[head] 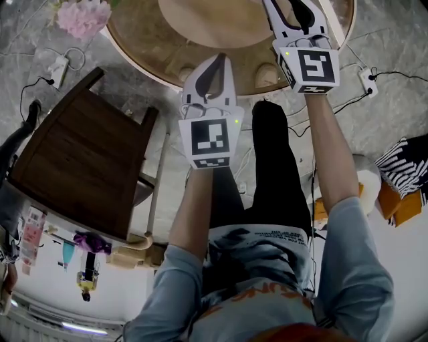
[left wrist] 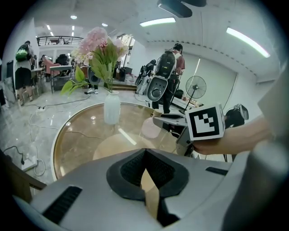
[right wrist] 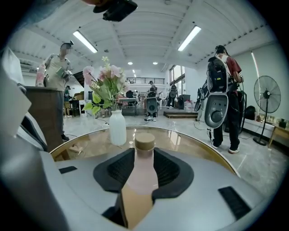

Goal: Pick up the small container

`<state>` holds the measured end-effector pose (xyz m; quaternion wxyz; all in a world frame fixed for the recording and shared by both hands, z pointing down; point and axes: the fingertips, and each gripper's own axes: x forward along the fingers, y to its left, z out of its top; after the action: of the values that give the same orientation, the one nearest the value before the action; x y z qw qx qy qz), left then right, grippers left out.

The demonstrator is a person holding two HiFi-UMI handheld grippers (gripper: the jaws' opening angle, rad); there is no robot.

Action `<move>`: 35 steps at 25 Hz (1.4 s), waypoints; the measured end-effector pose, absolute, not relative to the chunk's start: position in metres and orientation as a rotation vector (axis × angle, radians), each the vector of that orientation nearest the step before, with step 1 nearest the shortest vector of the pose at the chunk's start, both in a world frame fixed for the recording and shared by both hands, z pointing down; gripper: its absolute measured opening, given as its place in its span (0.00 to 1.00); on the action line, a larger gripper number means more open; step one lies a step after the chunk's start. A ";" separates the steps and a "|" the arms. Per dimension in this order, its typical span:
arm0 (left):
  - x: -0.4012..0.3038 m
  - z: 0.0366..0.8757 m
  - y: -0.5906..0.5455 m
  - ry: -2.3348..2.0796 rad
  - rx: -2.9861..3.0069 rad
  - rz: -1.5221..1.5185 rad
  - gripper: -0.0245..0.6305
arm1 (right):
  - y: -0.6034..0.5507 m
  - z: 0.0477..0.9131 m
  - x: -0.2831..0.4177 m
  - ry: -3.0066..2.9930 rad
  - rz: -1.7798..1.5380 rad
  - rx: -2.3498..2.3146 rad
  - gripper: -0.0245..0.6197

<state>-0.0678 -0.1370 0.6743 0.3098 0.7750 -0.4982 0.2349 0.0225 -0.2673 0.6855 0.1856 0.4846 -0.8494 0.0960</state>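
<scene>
Directly below the head camera are the person's pale printed shirt (head: 267, 267) and black trousers (head: 267, 167), with both bare forearms stretched forward. The left gripper (head: 219, 60) is held just short of the round glass table (head: 134, 37), its marker cube (head: 210, 141) facing up. In its own view the two dark pads meet at their tips, with only a thin slit lower down through which the tabletop shows, so this claw is closed on nothing. The right gripper (head: 297, 8) reaches further, out over the tabletop, and its marker cube (head: 313, 67) is near the table's edge. Its jaws stand apart, and the small container (right wrist: 143, 167), a pale pink bottle with a tan cap (right wrist: 145, 141), stands upright on the glass in the gap between the pads. The pads run close along both its sides, but no view shows them pressing on it, and the cap rises above their tips. Beyond the container and slightly to its left, a white vase (right wrist: 118, 128) holding pink flowers (right wrist: 106, 74) and green leaves stands on the same table, apart from the bottle. To the person's left, on the marbled floor beside the table, is a dark wooden chair (head: 87, 160). Farther off is a bright hall with strip lights in the ceiling. A person wearing bulky gear on the back (right wrist: 223, 90) stands past the table to the right, and a standing fan (right wrist: 266, 94) is beside that person.
</scene>
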 end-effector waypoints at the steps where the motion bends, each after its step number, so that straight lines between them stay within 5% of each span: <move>1: -0.068 0.675 -0.137 -1.314 2.047 0.622 0.07 | -0.269 0.685 0.022 -2.397 0.268 1.367 0.24; 15: -0.072 0.682 -0.157 -1.347 2.021 0.616 0.07 | -0.300 0.688 0.013 -2.393 0.331 1.441 0.32; 35: -0.052 0.676 -0.165 -1.303 2.045 0.571 0.07 | -0.290 0.674 0.030 -2.252 0.427 1.420 0.27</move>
<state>-0.0523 -0.1652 0.6764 0.3198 0.7778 -0.4956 0.2171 0.0299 -0.2904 0.6744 0.2207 0.5138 -0.8146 0.1544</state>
